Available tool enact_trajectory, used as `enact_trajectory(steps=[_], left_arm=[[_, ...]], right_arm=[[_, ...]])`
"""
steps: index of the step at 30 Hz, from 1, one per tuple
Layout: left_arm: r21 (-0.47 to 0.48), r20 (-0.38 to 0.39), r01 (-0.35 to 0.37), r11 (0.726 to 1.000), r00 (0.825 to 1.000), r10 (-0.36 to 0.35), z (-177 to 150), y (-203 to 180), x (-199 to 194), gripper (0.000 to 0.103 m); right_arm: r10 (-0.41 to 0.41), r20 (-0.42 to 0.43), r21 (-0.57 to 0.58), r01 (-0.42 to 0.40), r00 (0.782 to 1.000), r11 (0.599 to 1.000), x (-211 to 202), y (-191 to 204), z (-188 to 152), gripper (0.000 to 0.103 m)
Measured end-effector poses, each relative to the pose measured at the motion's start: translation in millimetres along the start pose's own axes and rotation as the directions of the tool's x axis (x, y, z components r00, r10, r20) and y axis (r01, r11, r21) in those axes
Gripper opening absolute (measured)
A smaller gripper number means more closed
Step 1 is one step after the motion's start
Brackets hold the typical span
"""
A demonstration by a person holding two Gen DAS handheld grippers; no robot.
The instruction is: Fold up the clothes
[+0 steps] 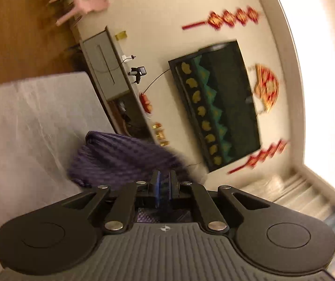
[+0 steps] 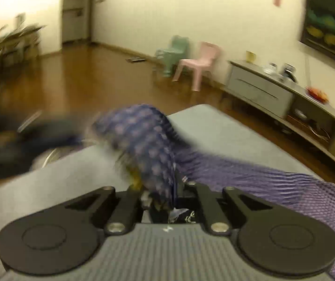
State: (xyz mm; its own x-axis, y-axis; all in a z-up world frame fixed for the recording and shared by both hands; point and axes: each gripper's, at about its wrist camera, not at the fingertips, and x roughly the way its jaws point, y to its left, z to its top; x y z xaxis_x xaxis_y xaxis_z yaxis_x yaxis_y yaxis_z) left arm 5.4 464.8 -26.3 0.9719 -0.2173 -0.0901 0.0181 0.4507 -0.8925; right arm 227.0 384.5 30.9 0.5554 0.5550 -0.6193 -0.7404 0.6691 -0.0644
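A purple patterned garment (image 1: 120, 159) hangs in front of my left gripper (image 1: 163, 178), whose jaws are shut on a fold of it above the grey padded surface (image 1: 27, 128). In the right wrist view the same garment (image 2: 144, 145) drapes over my right gripper (image 2: 165, 187), which is shut on it; its fingertips are hidden by the cloth. The garment stretches off to the right (image 2: 284, 187) across the grey surface (image 2: 226, 128). Both views are blurred by motion.
A low grey TV cabinet (image 2: 272, 93) runs along the wall with a dark framed screen (image 1: 216, 117) above it. A pink chair (image 2: 197, 63) and a green chair (image 2: 174, 51) stand on the wooden floor. A dark blurred shape (image 2: 15, 145) lies at left.
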Motion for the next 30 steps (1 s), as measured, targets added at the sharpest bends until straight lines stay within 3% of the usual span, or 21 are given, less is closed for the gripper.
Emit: enact_trajectory(steps=[4, 6, 7, 8, 10, 13, 14, 15, 16, 17, 19, 22, 24, 26, 28, 30], left_arm=[[0.182, -0.148, -0.066, 0.981, 0.985, 0.093, -52.0, -31.1, 3.4, 0.006], [0.277, -0.235, -0.112, 0.954, 0.955, 0.181, -98.6, -40.7, 6.2, 0.006], [0.324, -0.278, -0.124, 0.938, 0.935, 0.219, -123.6, -44.6, 6.3, 0.011], [0.376, -0.306, -0.142, 0.915, 0.913, 0.268, -146.8, -48.2, 5.7, 0.016], [0.484, -0.315, -0.196, 0.853, 0.870, 0.379, -187.0, -55.3, 2.0, 0.045], [0.584, -0.273, -0.259, 0.770, 0.830, 0.486, -225.7, -63.2, -7.5, 0.049], [0.594, -0.263, -0.267, 0.759, 0.827, 0.496, -230.8, -65.0, -9.5, 0.048], [0.607, -0.241, -0.280, 0.744, 0.827, 0.508, -234.5, -67.4, -11.9, 0.032], [0.620, -0.218, -0.294, 0.728, 0.826, 0.520, -238.2, -69.9, -14.2, 0.004], [0.635, -0.191, -0.309, 0.708, 0.825, 0.531, -241.1, -73.2, -16.3, 0.000], [0.672, -0.129, -0.325, 0.665, 0.833, 0.538, -244.2, -87.2, -20.2, 0.000], [0.730, -0.077, -0.293, 0.617, 0.862, 0.501, -253.4, -117.6, -27.8, 0.000], [0.773, -0.093, -0.224, 0.593, 0.885, 0.456, -267.6, -138.6, -33.9, 0.000], [0.820, -0.125, -0.147, 0.554, 0.897, 0.424, -286.1, -157.2, -40.1, 0.000], [0.870, -0.172, -0.065, 0.488, 0.889, 0.425, -310.9, -169.3, -42.6, 0.000], [0.897, -0.199, -0.021, 0.442, 0.872, 0.447, -329.2, -170.6, -43.1, 0.000]], right_arm=[[-0.125, 0.035, 0.228, 0.114, 0.992, 0.967, -63.4, -142.3, 43.2, 0.006], [-0.176, 0.047, 0.355, 0.148, 0.983, 0.923, -105.1, -211.6, 45.6, 0.006], [-0.198, 0.049, 0.407, 0.162, 0.979, 0.899, -125.0, -241.2, 40.7, 0.006], [-0.224, 0.048, 0.441, 0.181, 0.973, 0.879, -143.1, -265.1, 28.4, 0.006], [-0.268, 0.043, 0.506, 0.210, 0.962, 0.836, -176.2, -310.2, 2.9, 0.006], [-0.255, 0.022, 0.579, 0.196, 0.967, 0.791, -193.9, -349.1, -43.4, 0.006], [-0.247, 0.018, 0.600, 0.188, 0.969, 0.777, -197.3, -359.4, -57.6, 0.006], [-0.230, 0.018, 0.615, 0.171, 0.973, 0.770, -193.9, -362.4, -68.4, 0.006], [-0.211, 0.020, 0.629, 0.152, 0.977, 0.762, -190.4, -364.5, -77.7, 0.006], [-0.189, 0.027, 0.639, 0.129, 0.982, 0.758, -186.2, -364.6, -83.0, 0.006], [-0.145, 0.043, 0.659, 0.081, 0.989, 0.748, -177.7, -364.0, -91.8, 0.006], [-0.109, 0.098, 0.699, 0.010, 0.989, 0.715, -172.9, -363.8, -91.6, 0.006], [-0.134, 0.145, 0.736, -0.016, 0.980, 0.677, -187.9, -377.6, -98.6, 0.006], [-0.181, 0.185, 0.772, -0.029, 0.966, 0.635, -209.0, -395.6, -109.0, 0.006], [-0.244, 0.197, 0.811, -0.018, 0.950, 0.585, -235.5, -416.5, -129.4, 0.006], [-0.311, 0.185, 0.846, 0.010, 0.932, 0.533, -259.8, -441.4, -161.2, 0.006]])
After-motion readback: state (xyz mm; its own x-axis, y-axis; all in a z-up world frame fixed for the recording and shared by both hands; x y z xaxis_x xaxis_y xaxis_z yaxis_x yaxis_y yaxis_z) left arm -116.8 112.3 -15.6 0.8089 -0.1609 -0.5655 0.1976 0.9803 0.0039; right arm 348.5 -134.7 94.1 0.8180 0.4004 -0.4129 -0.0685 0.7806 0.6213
